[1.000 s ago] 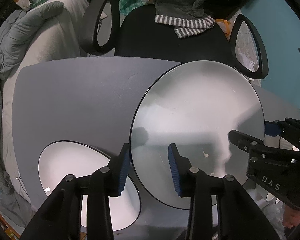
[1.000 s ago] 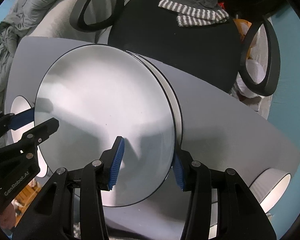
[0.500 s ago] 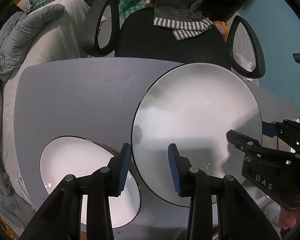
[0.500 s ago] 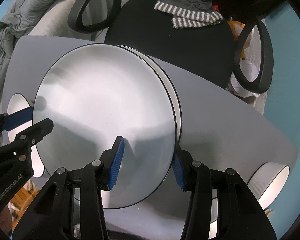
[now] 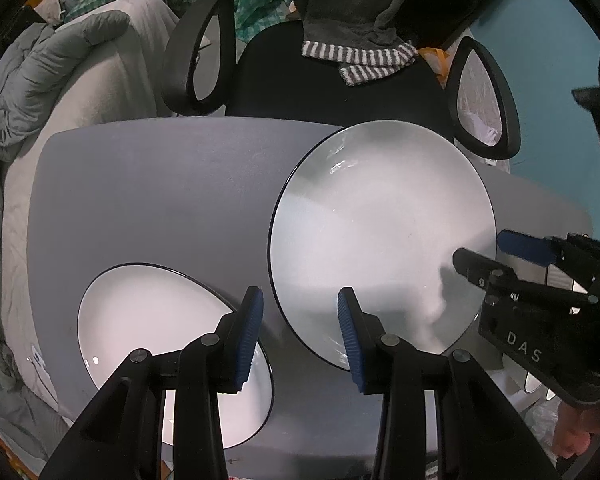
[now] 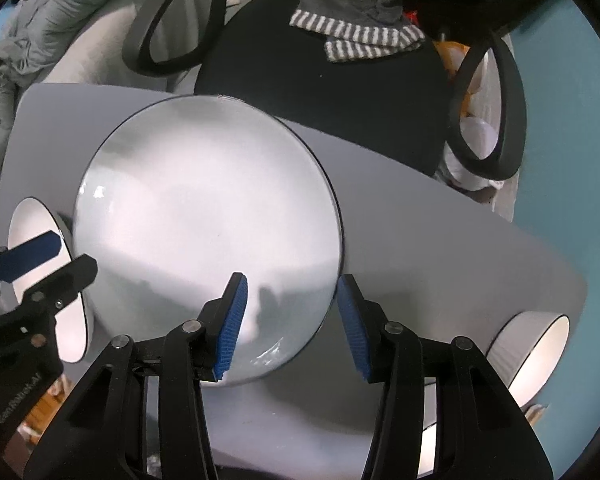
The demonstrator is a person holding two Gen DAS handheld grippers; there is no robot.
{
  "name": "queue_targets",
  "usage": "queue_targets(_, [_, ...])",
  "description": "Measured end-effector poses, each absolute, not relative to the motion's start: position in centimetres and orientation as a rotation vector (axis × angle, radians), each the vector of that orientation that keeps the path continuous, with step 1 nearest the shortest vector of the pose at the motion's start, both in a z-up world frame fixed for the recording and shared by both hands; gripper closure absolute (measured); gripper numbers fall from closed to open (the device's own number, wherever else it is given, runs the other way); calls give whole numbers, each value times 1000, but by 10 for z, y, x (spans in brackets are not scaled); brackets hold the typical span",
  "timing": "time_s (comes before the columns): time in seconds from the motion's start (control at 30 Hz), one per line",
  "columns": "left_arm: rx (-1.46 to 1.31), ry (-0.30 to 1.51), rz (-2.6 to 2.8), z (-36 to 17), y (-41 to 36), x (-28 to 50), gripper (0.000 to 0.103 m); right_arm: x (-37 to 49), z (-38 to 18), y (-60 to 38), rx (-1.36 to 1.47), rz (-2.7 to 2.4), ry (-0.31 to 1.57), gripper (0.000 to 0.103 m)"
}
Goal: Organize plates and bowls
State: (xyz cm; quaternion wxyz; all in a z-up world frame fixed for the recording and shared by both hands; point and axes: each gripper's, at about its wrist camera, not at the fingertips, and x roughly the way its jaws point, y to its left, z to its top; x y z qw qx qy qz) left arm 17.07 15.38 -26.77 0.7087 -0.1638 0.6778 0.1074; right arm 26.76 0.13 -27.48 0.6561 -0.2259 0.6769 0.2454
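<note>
A large white plate [image 5: 380, 220] with a thin black rim lies on the grey table [image 5: 160, 192]. My left gripper [image 5: 300, 312] points down over its left rim, one pad outside the rim and one over the plate, neither pressing. My right gripper [image 6: 290, 308] straddles the right rim of the same plate [image 6: 204, 208]; its jaws are opening and the pads stand off the rim. Each gripper also shows in the other's view: the right gripper [image 5: 488, 252] and the left gripper [image 6: 72, 254]. A smaller white plate [image 5: 152, 340] sits at the table's near left.
A white bowl [image 6: 532, 356] with a black rim stands at the table's right end. Behind the table is a black office chair [image 5: 340, 96] with a striped grey cloth [image 5: 360, 60] on it. Grey bedding [image 5: 40, 80] is piled at the left.
The large plate has sunk onto a plate beneath it, whose offset rim no longer shows. The right jaws have widened slightly. The left gripper has kept still.
</note>
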Motion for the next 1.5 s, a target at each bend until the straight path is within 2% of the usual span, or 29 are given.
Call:
queue_targets(0.43, [-320,1440,288,-246,157,157,63,257,-260,-1,-540,554,1467,52])
queue_targets(0.83, [-254,1370,304,-213,151,122,44,233,-221,-8,-547,577,1364,48])
queue_targets(0.93, [-265,1358,308,-207,152,114,43,227,-208,-9,-531,597,1348,47])
queue_targets(1.03, [-276,1352,319,-205,153,109,41,220,-199,-8,-511,640,1343,40])
queue_targets(1.5, [-334,1363,387,-195,166,62,36,198,-172,-2,-535,787,1322,40])
